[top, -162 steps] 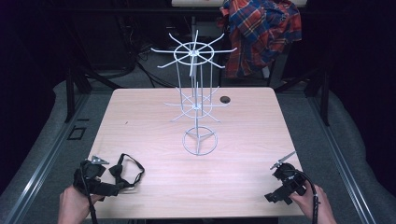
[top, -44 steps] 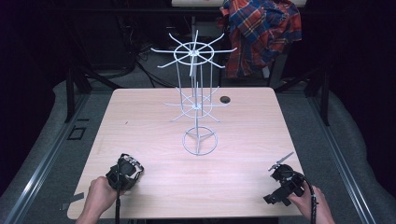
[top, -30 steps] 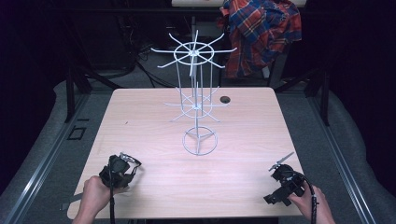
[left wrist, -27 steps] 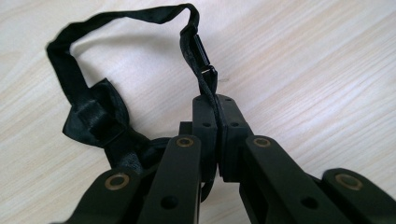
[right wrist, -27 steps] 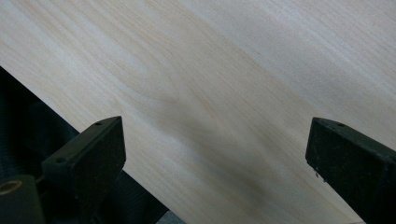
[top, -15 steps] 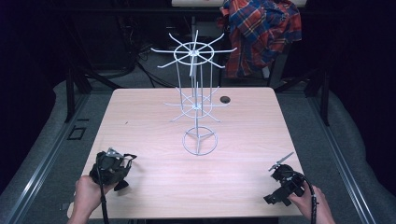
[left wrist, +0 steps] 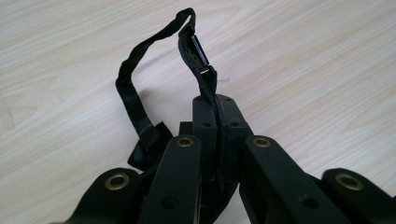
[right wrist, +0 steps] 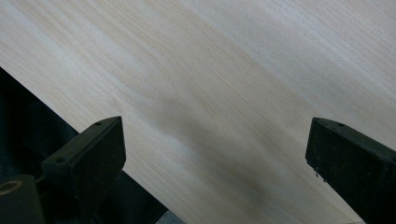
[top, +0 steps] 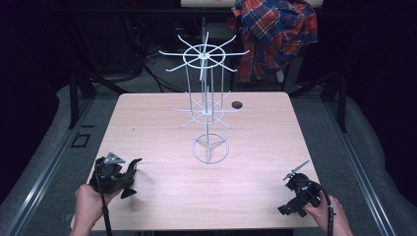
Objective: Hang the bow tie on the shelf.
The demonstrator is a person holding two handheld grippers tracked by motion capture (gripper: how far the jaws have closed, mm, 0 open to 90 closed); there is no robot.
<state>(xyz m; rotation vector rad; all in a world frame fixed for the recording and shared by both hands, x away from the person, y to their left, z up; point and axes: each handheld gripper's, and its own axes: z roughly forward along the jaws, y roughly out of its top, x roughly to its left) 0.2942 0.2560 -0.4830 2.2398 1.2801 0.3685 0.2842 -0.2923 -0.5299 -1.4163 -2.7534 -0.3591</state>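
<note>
The left gripper (top: 129, 174) sits at the 7 o'clock corner of the wooden table (top: 147, 123), held from below by the person's left hand (top: 87, 202), with its grey three-cornered plate (top: 114, 158) facing up. In the left gripper view, its two black jaws are fully closed on a black strap (left wrist: 140, 116), pinching one end of it flat between the fingers (left wrist: 205, 116). From the jaw tips the strap rises toward 12 o'clock, passes a small rectangular buckle (left wrist: 200, 52), loops over at the top, and descends along the 10 o'clock side to a folded section lying on the table just beside the left finger. The strap loop stands clear of the table surface at its top; only the clamped end touches the fingers. The right gripper (top: 295, 189) rests at the 5 o'clock corner of the table, held by the person's right hand (top: 328, 217). In the right gripper view, its jaws stand wide apart with bare wood between them and nothing in their grasp; the table edge runs across at 8 o'clock. A white wire rack (top: 206, 98) stands upright at the centre of the table, well apart from both grippers, with a ring base and two tiers of radiating arms. A small dark round object (top: 237, 104) lies near the 1 o'clock edge. A plaid shirt (top: 275, 34) hangs beyond the table at 1 o'clock.
</note>
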